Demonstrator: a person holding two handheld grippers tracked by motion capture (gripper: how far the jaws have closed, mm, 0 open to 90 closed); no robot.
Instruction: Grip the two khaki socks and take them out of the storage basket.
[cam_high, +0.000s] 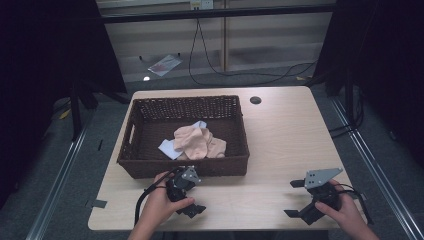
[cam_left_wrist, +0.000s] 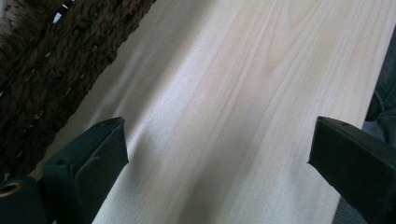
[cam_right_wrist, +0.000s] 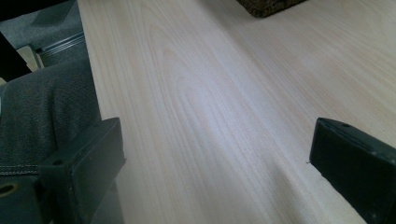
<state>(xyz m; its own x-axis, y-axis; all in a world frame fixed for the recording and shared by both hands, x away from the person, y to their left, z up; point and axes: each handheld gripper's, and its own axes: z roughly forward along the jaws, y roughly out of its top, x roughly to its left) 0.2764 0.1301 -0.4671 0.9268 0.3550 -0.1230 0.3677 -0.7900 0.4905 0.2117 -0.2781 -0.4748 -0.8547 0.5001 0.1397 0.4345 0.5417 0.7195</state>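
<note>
High view: my left gripper (cam_high: 186, 192) sits just before the dark brown woven wicker basket (cam_high: 150, 167), which holds a crumpled peach cloth (cam_high: 197, 141) and stands on the pale wooden table (cam_high: 280, 130); my right gripper (cam_high: 299, 198) is near the table's front right corner. Left gripper view: my jaws spread wide, nothing between them, basket wall (cam_left_wrist: 56, 65) alongside. Right gripper view: jaws likewise wide apart over bare tabletop (cam_right_wrist: 210, 116).

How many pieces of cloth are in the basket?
2: a peach cloth crumpled mid-basket, and a white cloth poking out at its left and rear. More may be hidden beneath.
</note>
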